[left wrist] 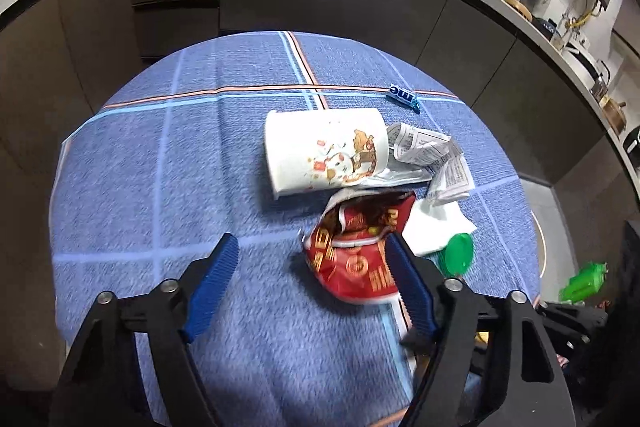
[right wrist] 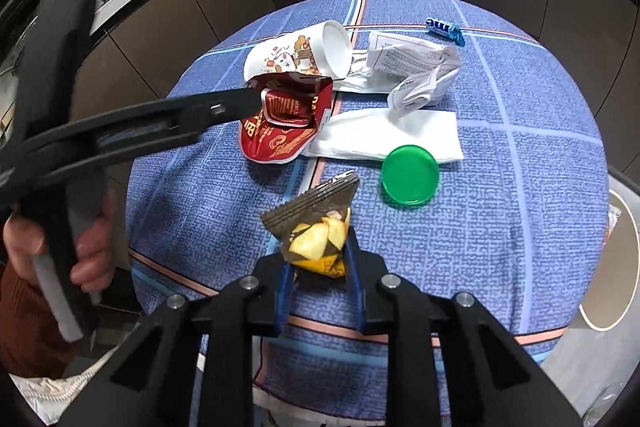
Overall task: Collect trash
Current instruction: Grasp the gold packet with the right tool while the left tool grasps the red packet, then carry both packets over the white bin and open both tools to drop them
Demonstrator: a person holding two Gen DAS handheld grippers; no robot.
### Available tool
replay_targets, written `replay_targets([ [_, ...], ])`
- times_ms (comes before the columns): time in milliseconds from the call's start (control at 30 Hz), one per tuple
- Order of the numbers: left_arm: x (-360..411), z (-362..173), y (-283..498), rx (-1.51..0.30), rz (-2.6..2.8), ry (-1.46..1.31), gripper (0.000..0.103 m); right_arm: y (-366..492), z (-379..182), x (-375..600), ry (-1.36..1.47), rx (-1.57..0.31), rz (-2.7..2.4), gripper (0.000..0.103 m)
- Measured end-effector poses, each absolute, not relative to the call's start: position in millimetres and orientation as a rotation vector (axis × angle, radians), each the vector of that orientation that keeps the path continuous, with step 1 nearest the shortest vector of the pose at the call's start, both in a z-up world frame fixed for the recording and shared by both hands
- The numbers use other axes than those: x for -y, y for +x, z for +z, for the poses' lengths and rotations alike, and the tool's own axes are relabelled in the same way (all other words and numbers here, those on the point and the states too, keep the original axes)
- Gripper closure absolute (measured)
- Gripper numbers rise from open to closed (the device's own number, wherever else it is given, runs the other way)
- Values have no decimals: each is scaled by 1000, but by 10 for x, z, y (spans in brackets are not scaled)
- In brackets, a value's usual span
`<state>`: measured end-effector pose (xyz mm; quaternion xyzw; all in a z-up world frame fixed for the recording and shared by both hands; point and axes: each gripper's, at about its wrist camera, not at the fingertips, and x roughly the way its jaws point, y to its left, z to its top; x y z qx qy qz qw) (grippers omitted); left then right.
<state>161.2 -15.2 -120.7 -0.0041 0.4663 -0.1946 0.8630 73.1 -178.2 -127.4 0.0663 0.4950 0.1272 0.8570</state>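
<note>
My left gripper (left wrist: pixel 312 243) stands open over a torn red snack bag (left wrist: pixel 352 263). Its right finger touches the bag's right side, and the left finger is well clear of it. In the right wrist view the left gripper (right wrist: pixel 252 99) reaches in from the left onto the red bag (right wrist: pixel 280 131). My right gripper (right wrist: pixel 318 253) is shut on a black and yellow chip bag (right wrist: pixel 316 223) near the table's front edge. A white printed paper cup (left wrist: pixel 324 151) lies on its side behind the red bag.
On the blue checked tablecloth (right wrist: pixel 520 167) lie crumpled printed paper (right wrist: pixel 416 67), a white napkin (right wrist: pixel 392 135), a green lid (right wrist: pixel 410 179) and a blue candy roll (right wrist: pixel 444 27). A white round rim (right wrist: pixel 618 267) shows off the table's right. Dark cabinets stand behind. A hand (right wrist: pixel 92 251) holds the left gripper.
</note>
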Motion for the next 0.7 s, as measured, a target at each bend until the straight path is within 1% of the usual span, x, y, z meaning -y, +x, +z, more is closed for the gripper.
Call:
replay_targets([
  [67,191,-1235,1695,-988,-414,-15,41,708,-1253,1796,127,-1033,262,80],
  [100,201,-1245,1728,-992,-414,-18,41,694,-1238,1811,126,-1029,259,80],
  [200,244,-1286,1814,-1004,-405,-14,49,671,-1202,1852,132,-1019,255,81],
  [267,266,-1323,1855,-1017,-403,-10,61,655,-1186,1878,138,-1013,251,81],
  [333,277,-1343,1872,-1025,-399,-8,69,624,-1163,1904,141,-1004,248,81],
  [400,276,-1342,1862,-1024,-396,-7,72,578,-1135,1915,145,-994,245,81],
  [433,268,-1338,1846,-1023,-395,-5,76,562,-1119,1928,148,-989,245,81],
  [467,268,-1332,1832,-1020,-390,0,86,543,-1104,1945,152,-983,245,81],
  [533,250,-1317,1791,-1016,-385,3,87,515,-1077,1941,160,-975,246,81],
  [633,205,-1263,1718,-997,-374,-2,93,454,-1021,1978,169,-954,245,81],
  [700,176,-1203,1664,-983,-370,-8,94,421,-989,2001,176,-943,243,81],
])
